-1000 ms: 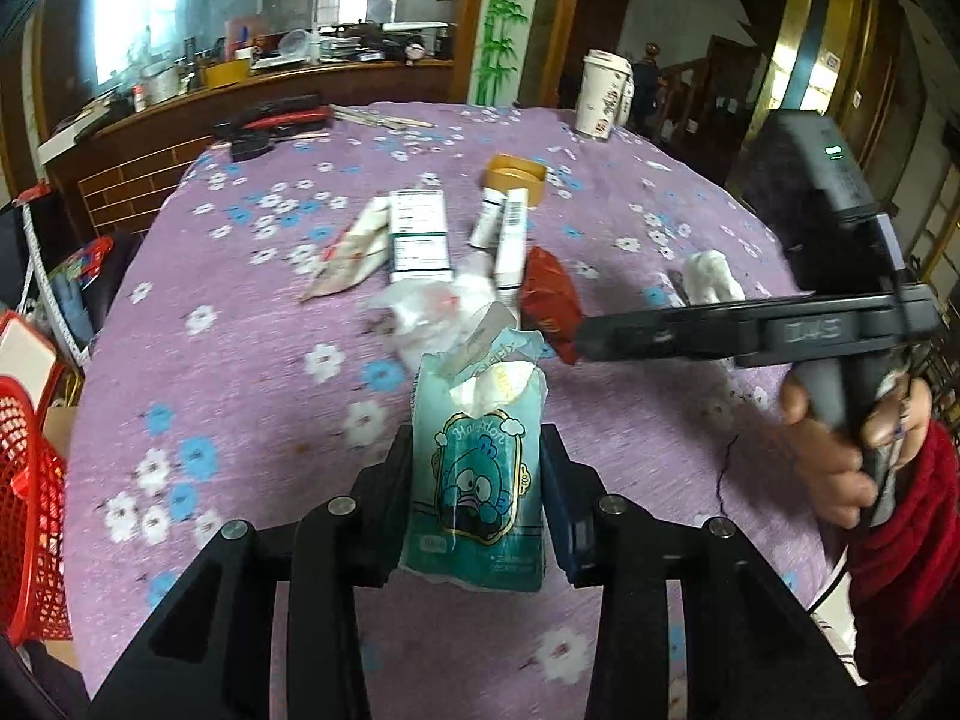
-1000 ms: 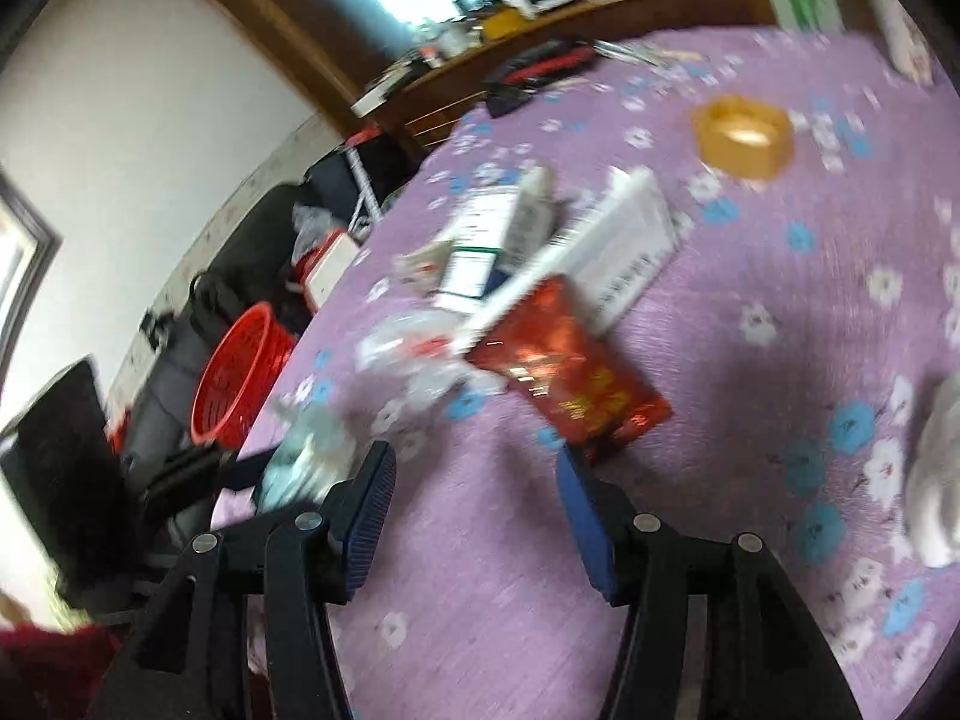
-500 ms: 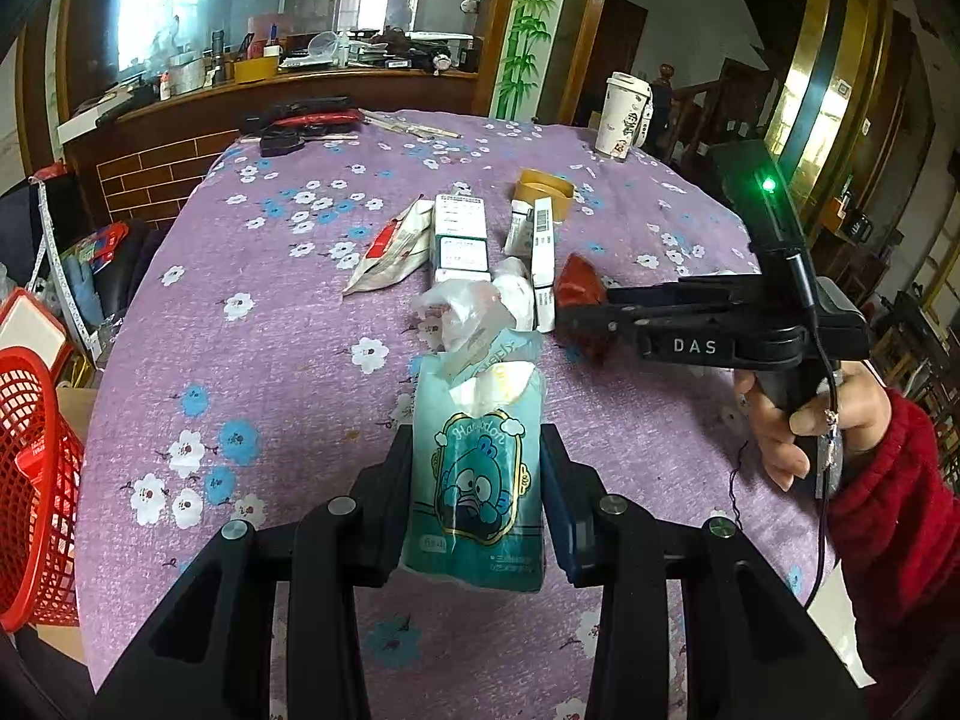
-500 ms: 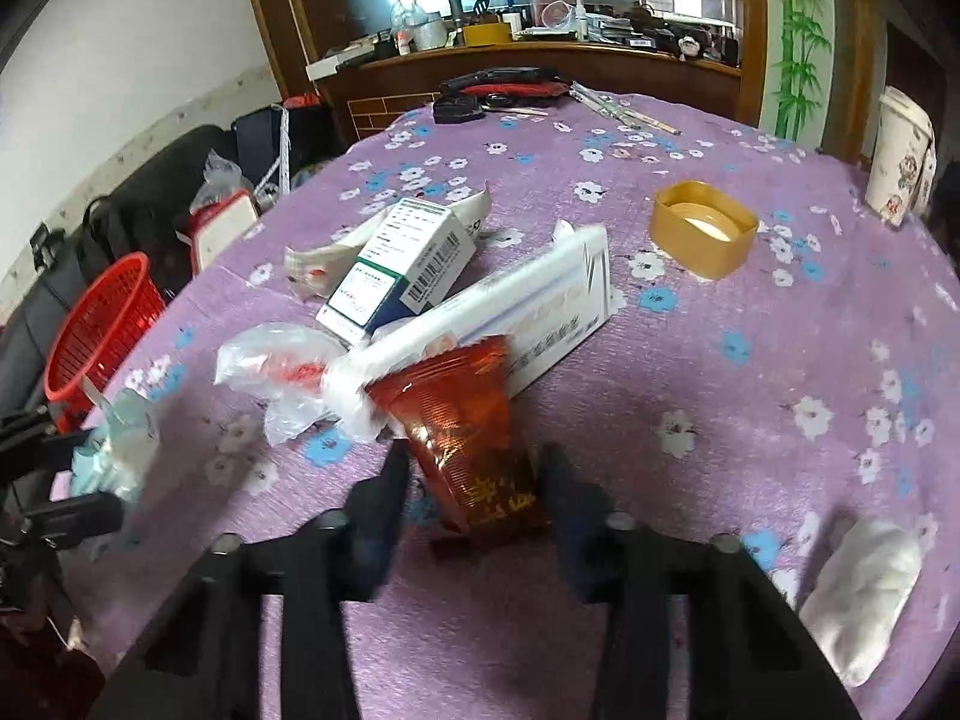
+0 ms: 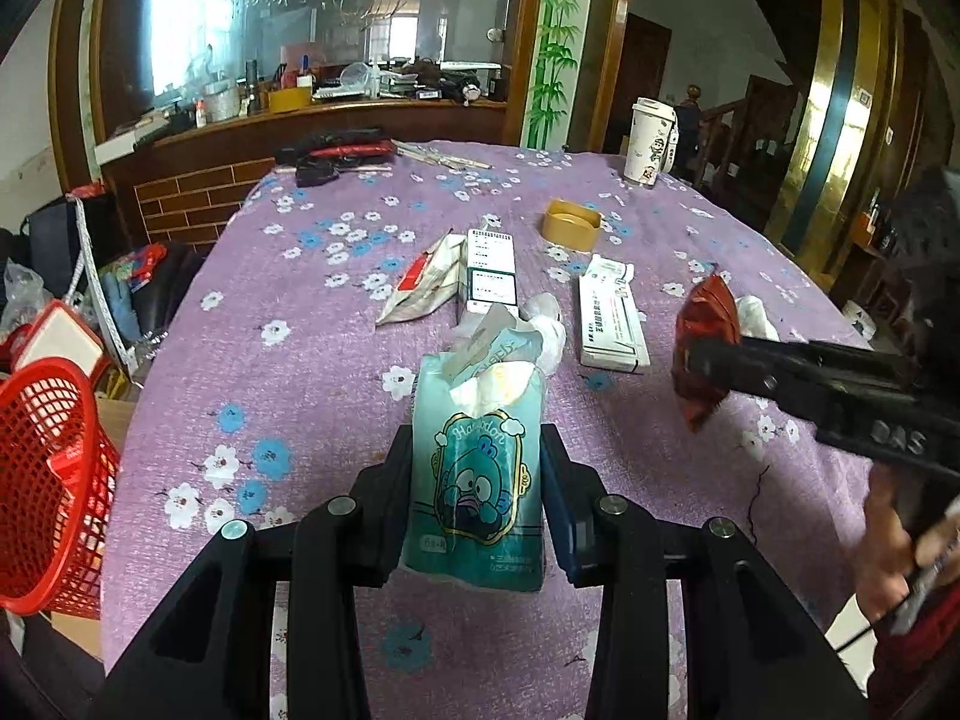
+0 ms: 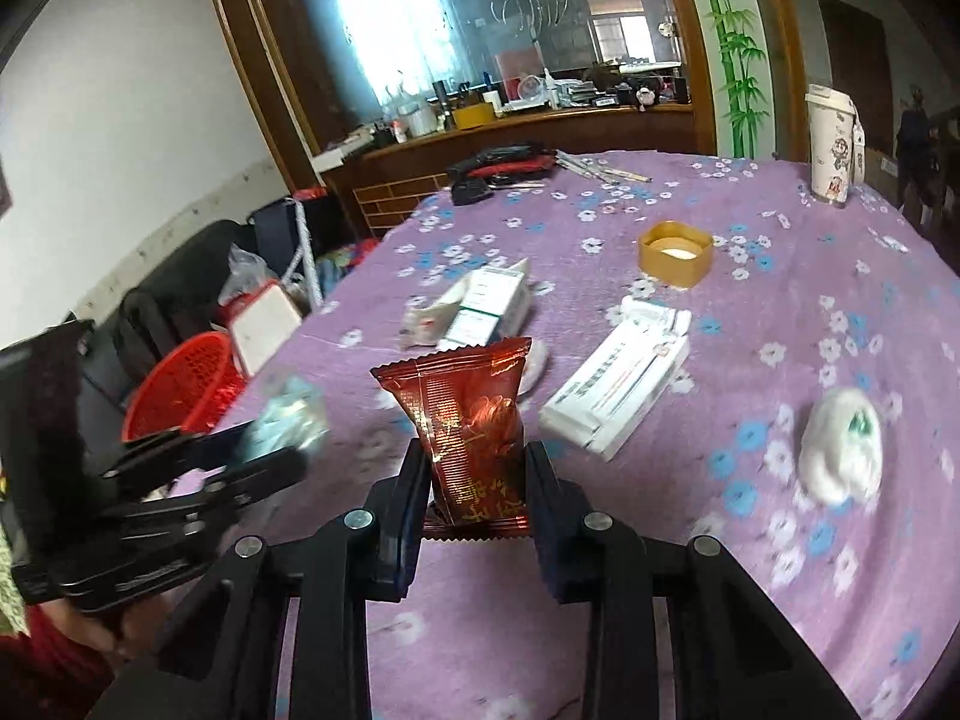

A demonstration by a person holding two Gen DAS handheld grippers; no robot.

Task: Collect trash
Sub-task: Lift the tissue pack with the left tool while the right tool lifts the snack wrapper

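At the far left of the left wrist view, a red mesh basket is seen beside the edge of the table — the likely bin for the trash. At lower centre of that view, the left gripper is clamped on a teal tissue packet, held upright and clear of the purple flowered cloth. Further back on the cloth, mid-frame, a crumpled paper wrapper, a white-and-green carton and a long white box are left lying, with a yellow lid behind them.

In the right wrist view, the right gripper is closed on a red foil snack wrapper at lower centre, lifted off the cloth; a white wad lies well apart at the right.

The step in hand is judged to be the carry — both pieces are gripped and raised. Next, each gripper must be swung out over the basket at the table's left edge, and the jaws parted only once the load hangs above its opening, so that nothing is dropped on the floor.
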